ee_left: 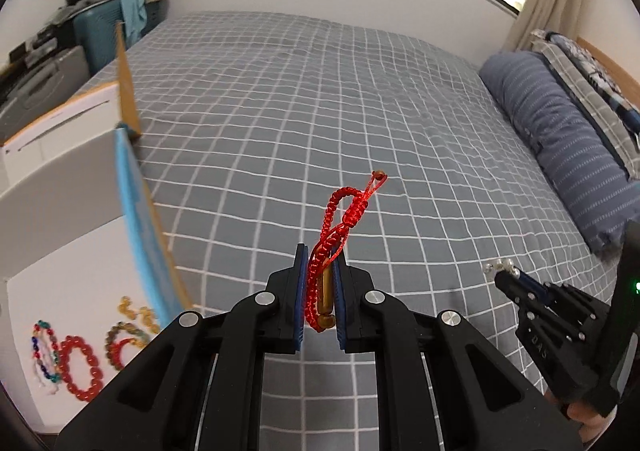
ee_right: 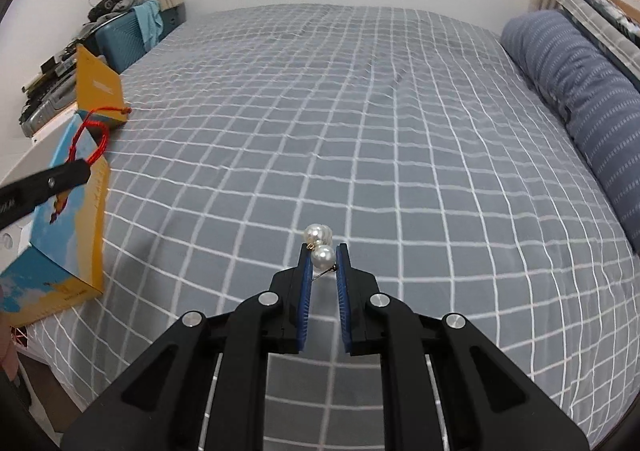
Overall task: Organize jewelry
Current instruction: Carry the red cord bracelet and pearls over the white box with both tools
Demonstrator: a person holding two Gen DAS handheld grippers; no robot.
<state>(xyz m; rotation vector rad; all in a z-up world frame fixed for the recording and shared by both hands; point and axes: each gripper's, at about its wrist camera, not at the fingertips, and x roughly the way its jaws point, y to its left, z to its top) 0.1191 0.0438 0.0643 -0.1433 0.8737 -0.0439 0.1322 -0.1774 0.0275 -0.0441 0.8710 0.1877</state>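
My left gripper is shut on a red braided cord bracelet with a gold tube charm; its loop and tail stick up past the fingertips above the bed. The same bracelet shows at the left of the right wrist view, hanging from the left gripper near the box. My right gripper is shut on a pearl earring: white pearls at the fingertips, a thin pin between the pads. That gripper also appears at the lower right of the left wrist view. Several bead bracelets lie inside a white open box at the left.
A grey checked bed sheet fills both views. The box lid, blue and yellow, stands at the bed's left edge. Blue striped pillows lie along the right. A teal suitcase and clutter stand at the far left.
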